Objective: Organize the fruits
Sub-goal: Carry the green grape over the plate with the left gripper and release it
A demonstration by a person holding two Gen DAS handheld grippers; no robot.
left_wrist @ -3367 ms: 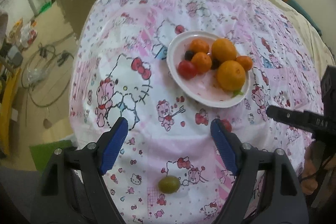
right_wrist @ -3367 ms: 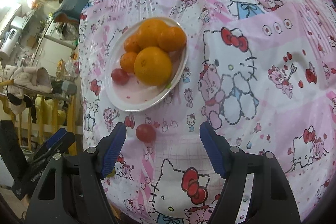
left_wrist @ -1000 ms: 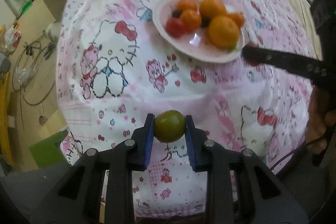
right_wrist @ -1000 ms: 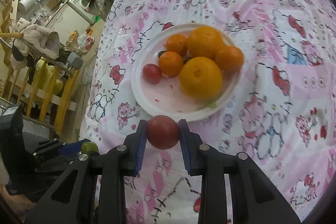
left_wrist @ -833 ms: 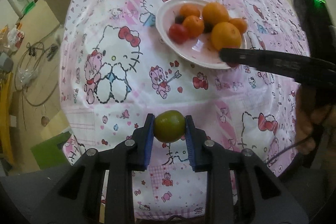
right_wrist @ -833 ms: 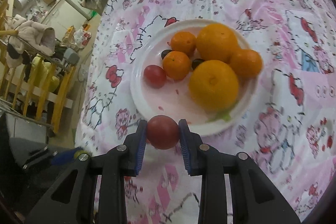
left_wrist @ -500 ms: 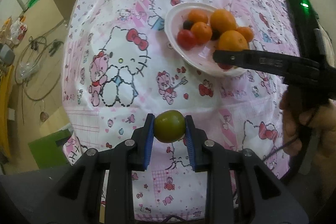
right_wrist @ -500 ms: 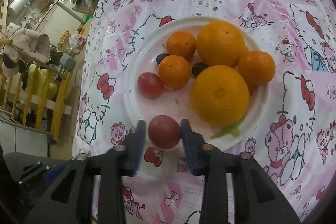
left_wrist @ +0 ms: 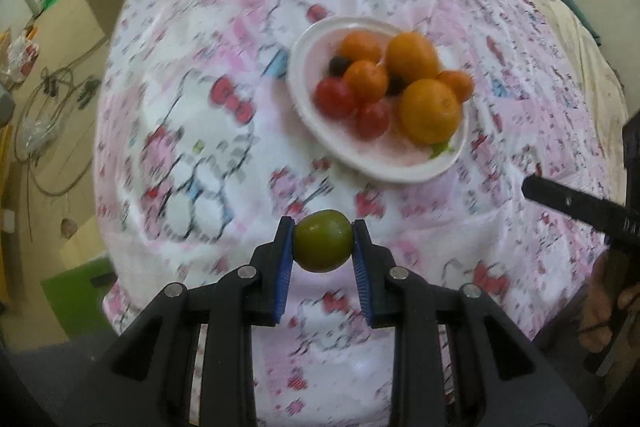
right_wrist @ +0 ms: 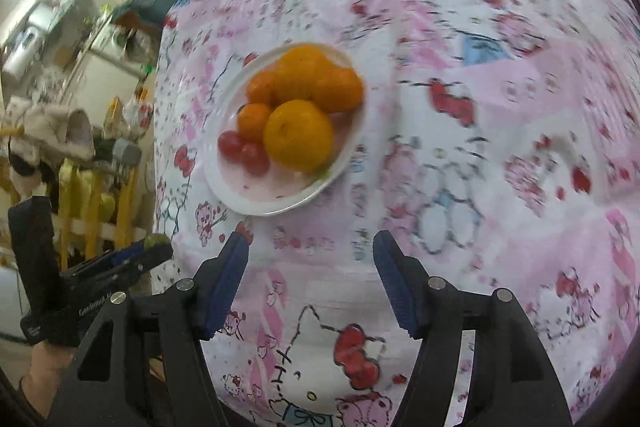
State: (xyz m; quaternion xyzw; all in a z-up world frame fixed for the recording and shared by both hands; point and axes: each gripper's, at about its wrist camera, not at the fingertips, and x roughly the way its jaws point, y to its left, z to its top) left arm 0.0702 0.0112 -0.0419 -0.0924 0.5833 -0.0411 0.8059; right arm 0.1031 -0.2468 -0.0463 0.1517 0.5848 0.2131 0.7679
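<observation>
Underneath everything lies the pink cartoon-print tablecloth (left_wrist: 200,131), spread over a round table. Toward its far side, away from both grippers, sits the white plate (left_wrist: 320,143), already crowded with oranges (left_wrist: 430,111), smaller tangerines (left_wrist: 366,81), two red cherry tomatoes (left_wrist: 334,97) and a couple of dark berries (left_wrist: 339,65). Near the table's right edge the right gripper (right_wrist: 310,255) hangs with its jaws opening and nothing between the blue pads. Above the near edge the left gripper (left_wrist: 323,247) holds its pads tight on the small green fruit (left_wrist: 323,246), which is off the cloth and well short of the plate.

Judging from the task, that green fruit belongs on the plate next. Risk comes mainly from the crowding: only the near rim has bare space, so a release from too high could let the round fruit roll over the shallow lip onto the cloth and off the table. Coming in low could knock a tomato loose. Motion blur suggests speed, which makes a misjudged drop likelier.
</observation>
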